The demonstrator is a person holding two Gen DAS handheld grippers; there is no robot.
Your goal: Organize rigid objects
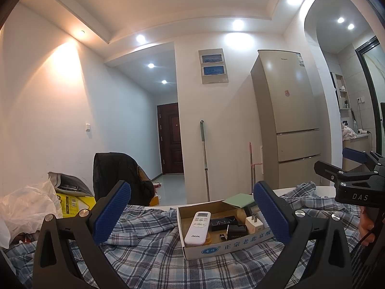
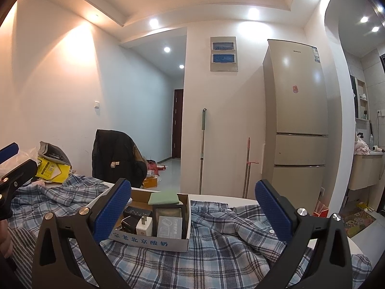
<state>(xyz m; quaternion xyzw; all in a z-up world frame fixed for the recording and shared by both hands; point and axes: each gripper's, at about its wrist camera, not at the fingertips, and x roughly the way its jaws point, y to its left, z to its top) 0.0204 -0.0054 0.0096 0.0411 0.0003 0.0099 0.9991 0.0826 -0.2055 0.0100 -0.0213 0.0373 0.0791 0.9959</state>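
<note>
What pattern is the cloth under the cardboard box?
Blue, white and grey plaid cloth under the cardboard box; clearest in the right wrist view.

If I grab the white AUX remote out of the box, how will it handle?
The white AUX remote looks like rigid plastic, so probably stiff and light. Its smooth, rounded shell may slip between pads. It lies propped on other items in the cardboard box, so it could slide when nudged.

1 box (image 1: 216,249), 1 remote (image 1: 198,228), 1 charger (image 1: 254,224), 2 mops (image 1: 204,159).

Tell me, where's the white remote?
The remote lies in the cardboard box on the plaid cloth, at the box's left end in the left wrist view, beside a black box.
</note>
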